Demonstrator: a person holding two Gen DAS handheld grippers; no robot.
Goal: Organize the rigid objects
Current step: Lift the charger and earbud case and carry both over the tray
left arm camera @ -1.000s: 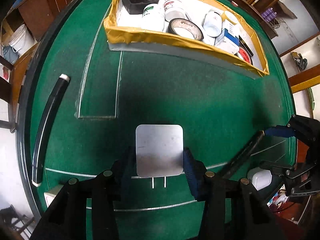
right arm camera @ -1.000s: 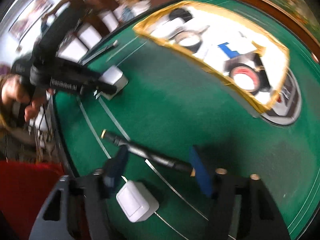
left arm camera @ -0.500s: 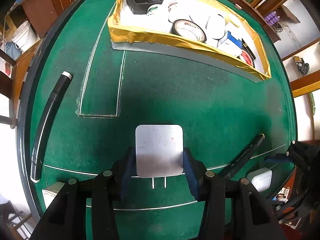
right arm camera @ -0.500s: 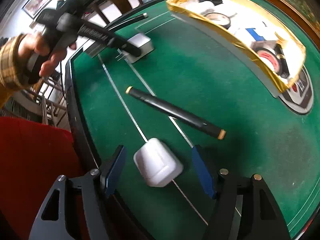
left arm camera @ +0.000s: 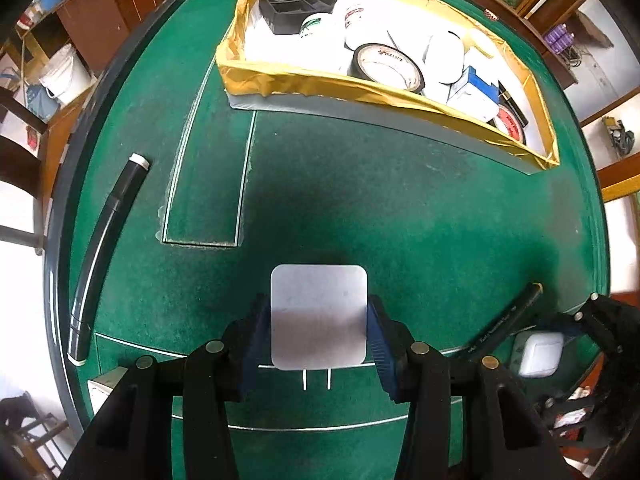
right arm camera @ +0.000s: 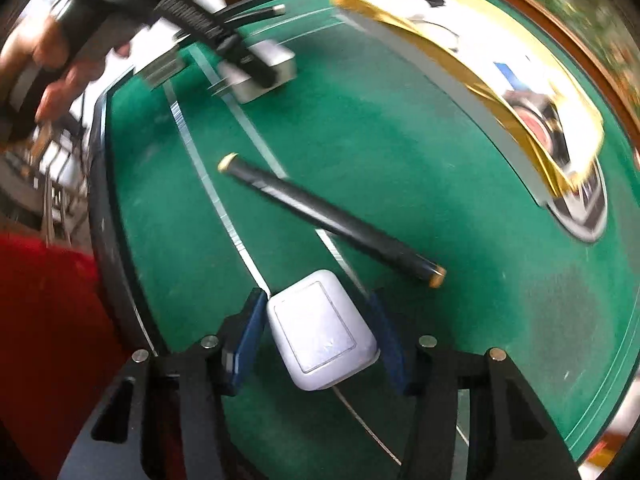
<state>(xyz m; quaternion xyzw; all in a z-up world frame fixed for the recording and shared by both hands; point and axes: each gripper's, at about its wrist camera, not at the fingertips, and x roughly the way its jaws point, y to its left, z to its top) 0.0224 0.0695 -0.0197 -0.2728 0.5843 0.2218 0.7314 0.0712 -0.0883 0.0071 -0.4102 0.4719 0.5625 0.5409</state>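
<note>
My left gripper [left arm camera: 318, 340] is shut on a white square charger [left arm camera: 319, 316] with two prongs, held just above the green table. My right gripper [right arm camera: 320, 336] is open around a white rounded case [right arm camera: 322, 336] that lies on the felt, pads close to its sides; whether they touch it is unclear. The case also shows in the left wrist view [left arm camera: 538, 354]. A black marker with gold ends [right arm camera: 332, 216] lies just beyond it. A yellow-taped box [left arm camera: 280, 80] at the back holds tape rolls, jars and a black fan.
A long black tube [left arm camera: 108, 248] lies along the left table edge. A white switch plate [left arm camera: 102, 390] sits at the near left corner. White lines cross the felt. The table edge [right arm camera: 100, 216] runs close on the right gripper's left.
My right gripper has closed in over the white case and its jaws have narrowed around it. My left gripper still holds the charger and has barely moved.
</note>
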